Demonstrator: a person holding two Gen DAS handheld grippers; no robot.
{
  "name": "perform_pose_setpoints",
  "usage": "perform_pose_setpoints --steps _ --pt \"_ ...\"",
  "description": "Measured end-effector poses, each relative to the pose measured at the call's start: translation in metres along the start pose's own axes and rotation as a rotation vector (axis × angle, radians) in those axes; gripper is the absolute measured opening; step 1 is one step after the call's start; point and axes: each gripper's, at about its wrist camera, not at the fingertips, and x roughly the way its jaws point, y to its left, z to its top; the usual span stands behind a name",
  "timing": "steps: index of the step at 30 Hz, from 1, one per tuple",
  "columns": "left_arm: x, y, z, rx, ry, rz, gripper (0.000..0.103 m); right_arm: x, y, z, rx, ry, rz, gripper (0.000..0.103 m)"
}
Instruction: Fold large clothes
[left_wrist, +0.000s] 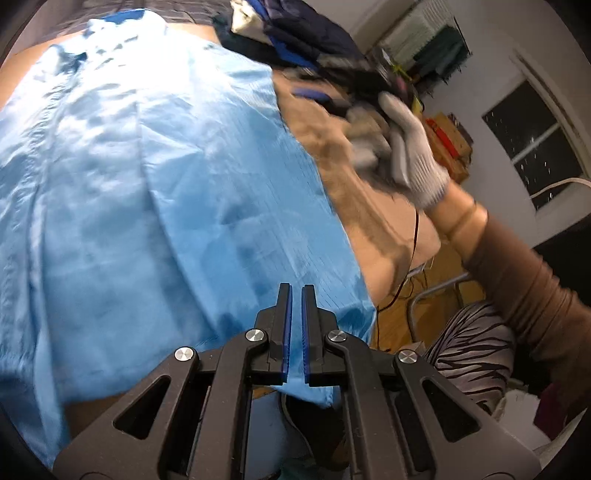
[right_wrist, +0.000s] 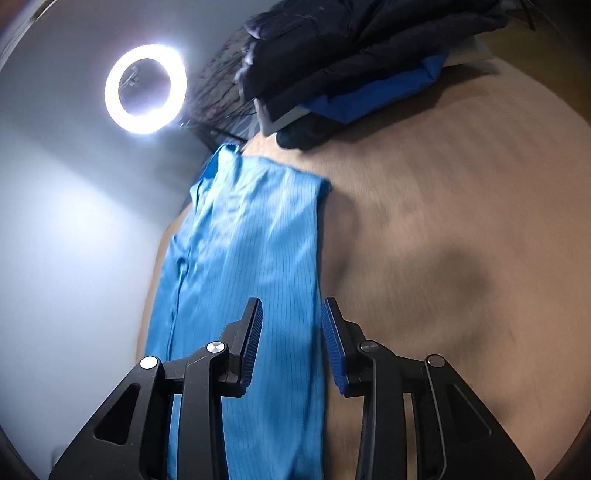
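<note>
A large light-blue garment (left_wrist: 155, 192) lies spread on a tan-covered surface (left_wrist: 369, 218). My left gripper (left_wrist: 296, 295) is over its near right hem, jaws nearly closed with a thin gap; no cloth shows between the pads. In the right wrist view the same garment (right_wrist: 251, 258) runs away from me as a long strip. My right gripper (right_wrist: 291, 314) is open above its right edge, with nothing between the fingers. A gloved hand (left_wrist: 413, 147) holding the right gripper shows in the left wrist view, blurred.
A pile of dark and blue folded clothes (right_wrist: 354, 55) sits at the far end of the surface (right_wrist: 461, 240). A ring light (right_wrist: 144, 88) glows at upper left. A window (left_wrist: 535, 144) and cluttered shelves stand at right. A striped cloth (left_wrist: 472, 343) lies near the floor.
</note>
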Motion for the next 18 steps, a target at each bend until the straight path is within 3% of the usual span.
perform_pose_setpoints --steps 8,10,11,14,18 --pt "0.039 0.007 -0.014 -0.011 0.101 0.014 0.001 0.056 0.004 0.034 -0.070 0.048 -0.146 0.033" --pt "0.044 0.012 -0.017 -0.022 0.116 0.011 0.001 0.061 -0.004 0.038 -0.052 0.043 -0.124 0.021" --pt "0.045 0.012 -0.018 -0.025 0.119 0.009 0.001 0.061 -0.006 0.040 -0.053 0.045 -0.109 0.007" --pt "0.047 0.013 -0.023 -0.030 0.124 0.000 0.001 0.061 -0.004 0.043 -0.079 0.035 -0.095 0.002" --pt "0.049 0.012 -0.028 -0.034 0.126 -0.008 0.001 0.062 0.003 0.052 -0.152 -0.005 -0.259 0.001"
